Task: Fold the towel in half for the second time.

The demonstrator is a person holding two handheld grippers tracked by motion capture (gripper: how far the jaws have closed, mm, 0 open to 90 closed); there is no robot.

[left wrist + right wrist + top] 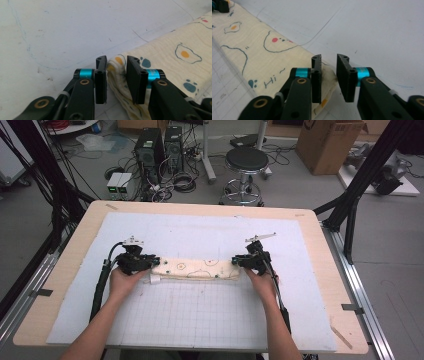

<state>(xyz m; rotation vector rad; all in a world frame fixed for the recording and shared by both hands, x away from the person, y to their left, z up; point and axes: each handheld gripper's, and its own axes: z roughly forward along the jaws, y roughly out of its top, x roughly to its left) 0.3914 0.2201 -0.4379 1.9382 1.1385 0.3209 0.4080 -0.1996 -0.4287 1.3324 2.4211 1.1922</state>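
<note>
Folded cream cloth (pixel 197 268) with printed eggs and small drawings, lying flat as a long narrow band near the middle of the white gridded mat (pixel 200 320). Long axis running straight across the desk (pixel 45 305), left to right in the high view — one short end toward each hand. Printed side up; in the right gripper view (pixel 262 57) a red-dotted outline and the word "Hi" readable on it. At the left end, a small white tag or roll (pixel 155 279) sticking out from under the near edge.

No container on the mat.

Left gripper (pixel 116 75) at the left short end, jaws parted, with the rounded folded corner of the cloth (pixel 117 72) between them. Left pad close to the fabric, right pad a little off it; not pressing, as far as visible. Right gripper (pixel 328 77) at the right short end, jaws also parted, the crumpled corner (pixel 328 76) lying beside the left pad and a clear gap before the other pad — so open, not holding. Both hands (pixel 124 281) resting low behind the grippers, cables trailing back toward the near edge.

Around the band, bare mat on every side: wide free room toward the far edge, and wide free room toward the near edge as well. Wooden border of the desk showing around the mat. Beyond the far edge, on the floor, a black stool (pixel 246 162), computer cases (pixel 150 147) and a cardboard box (pixel 327 142).
</note>
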